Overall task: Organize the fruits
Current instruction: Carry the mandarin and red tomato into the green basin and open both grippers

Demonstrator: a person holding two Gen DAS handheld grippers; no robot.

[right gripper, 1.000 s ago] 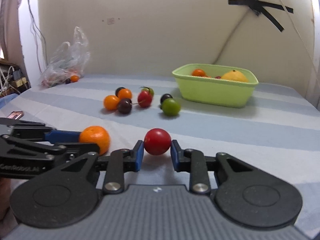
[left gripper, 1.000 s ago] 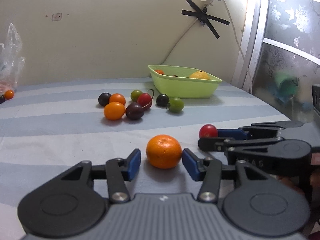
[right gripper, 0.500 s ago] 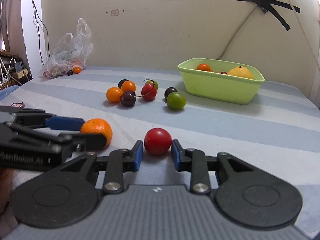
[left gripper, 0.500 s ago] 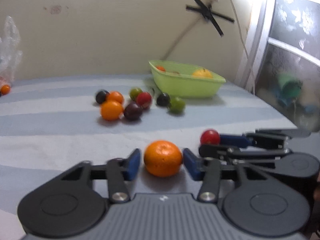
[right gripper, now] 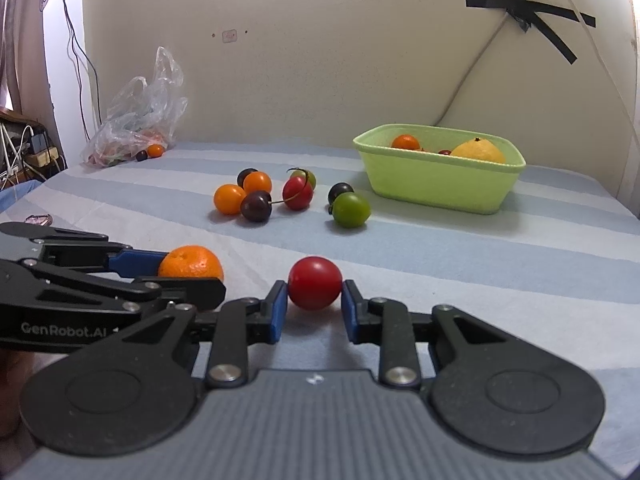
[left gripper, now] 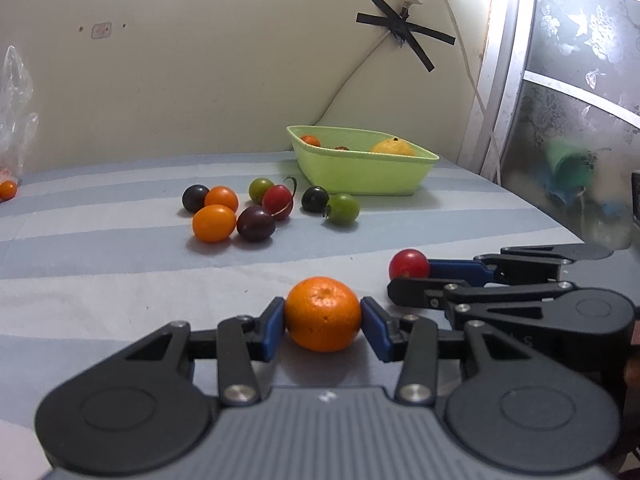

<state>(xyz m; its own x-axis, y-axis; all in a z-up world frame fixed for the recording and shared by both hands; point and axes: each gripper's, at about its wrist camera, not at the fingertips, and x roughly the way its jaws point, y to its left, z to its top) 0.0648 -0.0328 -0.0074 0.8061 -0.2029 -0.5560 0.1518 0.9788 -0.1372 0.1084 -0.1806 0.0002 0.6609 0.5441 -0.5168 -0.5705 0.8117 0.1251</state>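
An orange mandarin sits between the blue pads of my left gripper, which is shut on it just over the striped cloth. To its right, my right gripper holds a red tomato. In the right wrist view the tomato has both pads against its sides, and the right gripper jaws are closing on it. The left gripper and mandarin lie close on the left. A light green bin at the back holds a yellow fruit and small tomatoes.
Several loose orange, dark, red and green fruits lie mid-cloth, with a green tomato nearest the bin. A plastic bag with more fruit sits at the back left. A wall stands behind, and a frosted panel on the right.
The left gripper's pads, apart from the mandarin a second ago, have closed onto its sides. The right gripper stays on the red tomato. Both hands kept their place.
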